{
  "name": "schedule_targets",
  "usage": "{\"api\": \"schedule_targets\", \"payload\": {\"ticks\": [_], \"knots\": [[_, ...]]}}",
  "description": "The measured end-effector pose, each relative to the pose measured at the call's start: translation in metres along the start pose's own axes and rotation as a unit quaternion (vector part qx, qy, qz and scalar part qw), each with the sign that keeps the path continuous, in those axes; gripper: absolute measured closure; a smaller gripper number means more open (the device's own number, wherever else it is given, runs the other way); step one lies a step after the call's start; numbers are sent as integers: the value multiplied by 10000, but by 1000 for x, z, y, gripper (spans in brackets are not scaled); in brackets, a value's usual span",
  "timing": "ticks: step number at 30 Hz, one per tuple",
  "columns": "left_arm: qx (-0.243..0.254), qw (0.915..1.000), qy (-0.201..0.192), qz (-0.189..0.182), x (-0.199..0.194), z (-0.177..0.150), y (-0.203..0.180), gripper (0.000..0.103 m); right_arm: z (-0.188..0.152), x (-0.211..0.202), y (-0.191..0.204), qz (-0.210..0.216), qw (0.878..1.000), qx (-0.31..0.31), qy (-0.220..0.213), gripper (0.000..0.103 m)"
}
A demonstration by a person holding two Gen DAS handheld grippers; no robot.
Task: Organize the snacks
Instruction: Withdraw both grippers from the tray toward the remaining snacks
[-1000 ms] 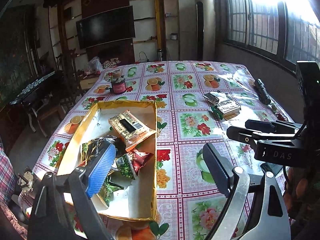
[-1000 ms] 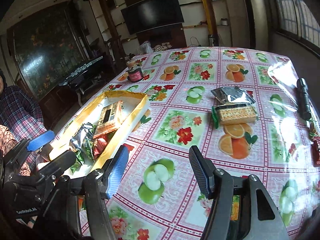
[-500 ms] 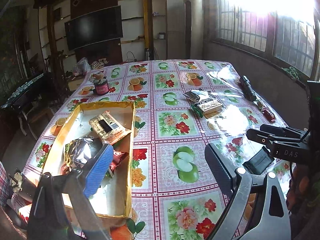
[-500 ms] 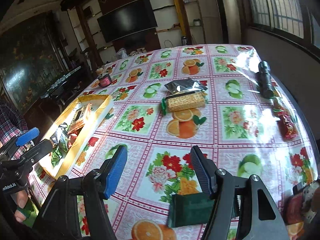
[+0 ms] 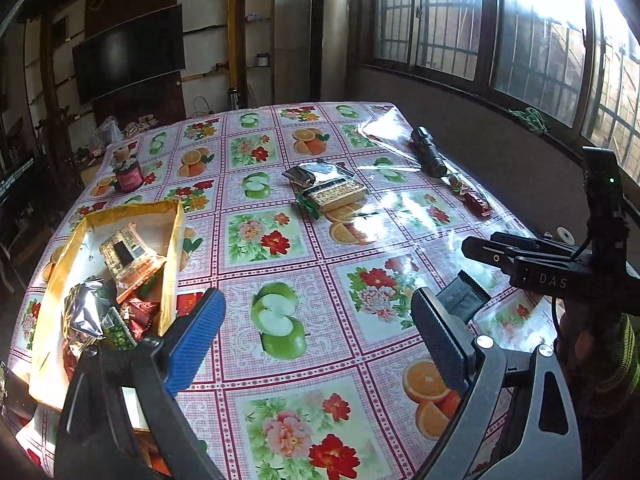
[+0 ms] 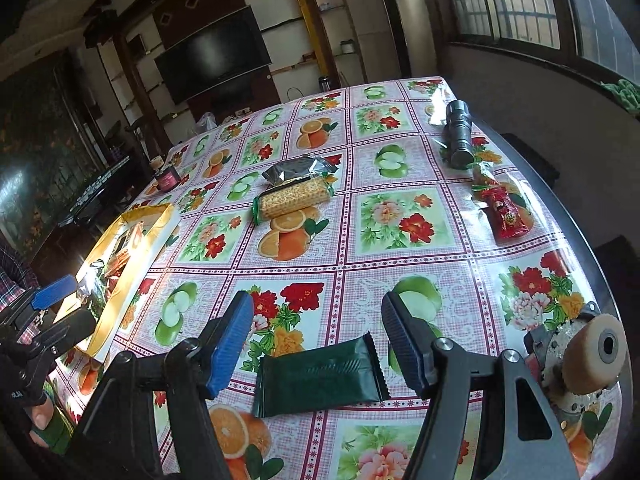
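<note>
A yellow box [image 5: 172, 240] with several snack packs in it stands at the table's left; in the right wrist view the box [image 6: 132, 236] is left of centre. My left gripper [image 5: 316, 340] hangs open over the bare cloth, right of the box, holding nothing. A dark green packet [image 6: 320, 376] lies flat on the cloth. My right gripper [image 6: 318, 344] is open just above it, one finger on each side, pads clear of it. A cracker pack [image 6: 292, 200] and a silver packet [image 6: 296, 168] lie mid-table. A red snack bar [image 6: 506, 216] lies at the right.
A black flashlight [image 6: 458, 132] lies at the far right by the table edge. A dark jar [image 6: 168, 178] stands at the far left. A tan roller [image 6: 592, 352] sits at the near right edge. A person's plaid sleeve [image 6: 12, 280] shows at the left.
Both grippers have swung right, away from the box. The dark green packet has come into view and now lies between the right gripper's fingers. The left gripper stands over open cloth.
</note>
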State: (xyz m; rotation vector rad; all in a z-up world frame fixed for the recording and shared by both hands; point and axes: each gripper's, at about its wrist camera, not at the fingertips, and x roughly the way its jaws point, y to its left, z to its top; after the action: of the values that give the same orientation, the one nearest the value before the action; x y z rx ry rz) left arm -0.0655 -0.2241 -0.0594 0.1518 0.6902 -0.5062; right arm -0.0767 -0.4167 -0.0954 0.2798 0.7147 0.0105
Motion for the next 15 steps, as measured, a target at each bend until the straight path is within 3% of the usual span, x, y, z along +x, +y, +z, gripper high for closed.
{"api": "schedule_targets", "payload": {"ticks": [9, 15], "knots": [[0, 9999, 128, -110, 15, 10, -4, 9, 2, 9, -9, 11, 9999, 149, 65, 36], [263, 9987, 399, 159, 48, 33, -10, 9, 18, 22, -23, -256, 9985, 483, 54, 36]]}}
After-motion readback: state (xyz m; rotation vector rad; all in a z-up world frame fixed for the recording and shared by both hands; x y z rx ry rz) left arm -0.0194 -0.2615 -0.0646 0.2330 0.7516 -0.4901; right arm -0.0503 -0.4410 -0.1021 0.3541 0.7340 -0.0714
